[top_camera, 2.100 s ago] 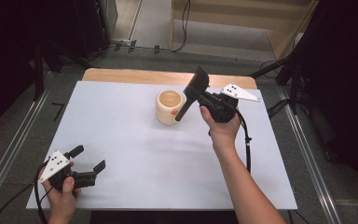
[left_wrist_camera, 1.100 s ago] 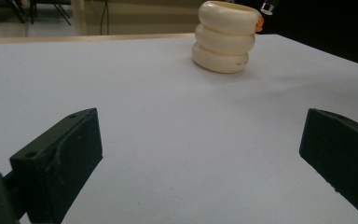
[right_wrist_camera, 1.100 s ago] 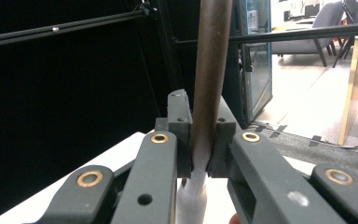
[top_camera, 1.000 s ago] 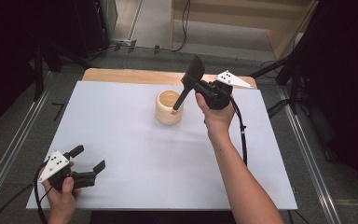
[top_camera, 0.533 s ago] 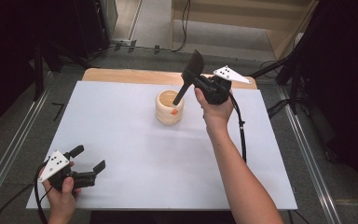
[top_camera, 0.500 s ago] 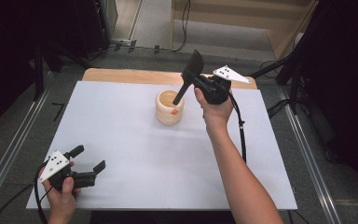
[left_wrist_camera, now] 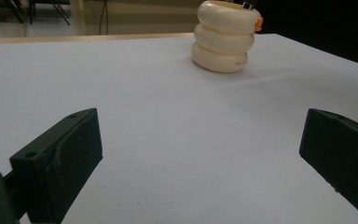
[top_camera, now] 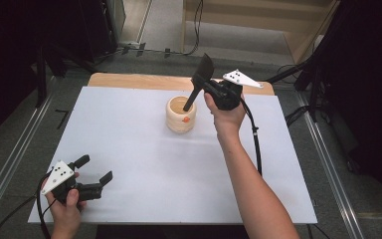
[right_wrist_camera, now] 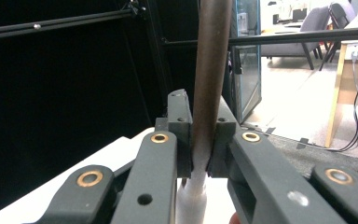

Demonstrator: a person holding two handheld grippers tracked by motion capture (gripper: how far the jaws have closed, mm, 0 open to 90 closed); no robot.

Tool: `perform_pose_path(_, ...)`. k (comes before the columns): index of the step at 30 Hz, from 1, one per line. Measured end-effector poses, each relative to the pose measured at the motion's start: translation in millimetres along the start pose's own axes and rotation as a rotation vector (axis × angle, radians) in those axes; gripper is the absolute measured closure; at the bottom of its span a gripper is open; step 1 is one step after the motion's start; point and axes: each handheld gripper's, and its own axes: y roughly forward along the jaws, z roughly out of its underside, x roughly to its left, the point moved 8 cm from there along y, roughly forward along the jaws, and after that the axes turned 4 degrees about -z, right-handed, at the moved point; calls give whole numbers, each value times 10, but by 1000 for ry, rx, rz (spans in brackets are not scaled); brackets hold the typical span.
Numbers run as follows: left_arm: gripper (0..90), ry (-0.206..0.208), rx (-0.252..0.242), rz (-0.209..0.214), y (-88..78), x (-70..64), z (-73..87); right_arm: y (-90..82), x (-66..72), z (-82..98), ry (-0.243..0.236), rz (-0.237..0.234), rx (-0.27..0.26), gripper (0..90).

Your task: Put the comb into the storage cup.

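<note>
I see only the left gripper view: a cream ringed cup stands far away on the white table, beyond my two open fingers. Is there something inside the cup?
Observer: Yes. In the high view a long dark tool leans with its lower end in the cup and its wide flat end up.
Operator: What holds this tool?
Observer: The right gripper. In the right gripper view its fingers are shut on the tool's shaft.
Operator: And where is my gripper on the table?
Observer: The left gripper is near the front left corner of the table, well apart from the cup.
</note>
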Motion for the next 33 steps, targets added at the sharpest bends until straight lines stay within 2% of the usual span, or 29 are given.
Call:
perform_pose_path(4,0,4,2,1,-1,-2,2,35,-1,46,-15,14,10,816)
perform_pose_path(11,0,4,3,3,2,-6,3,72,-38,154,18,12,18,816)
perform_pose_path(33,0,9,1,-3,6,-2,2,193,-75,476,50,37,49,816)
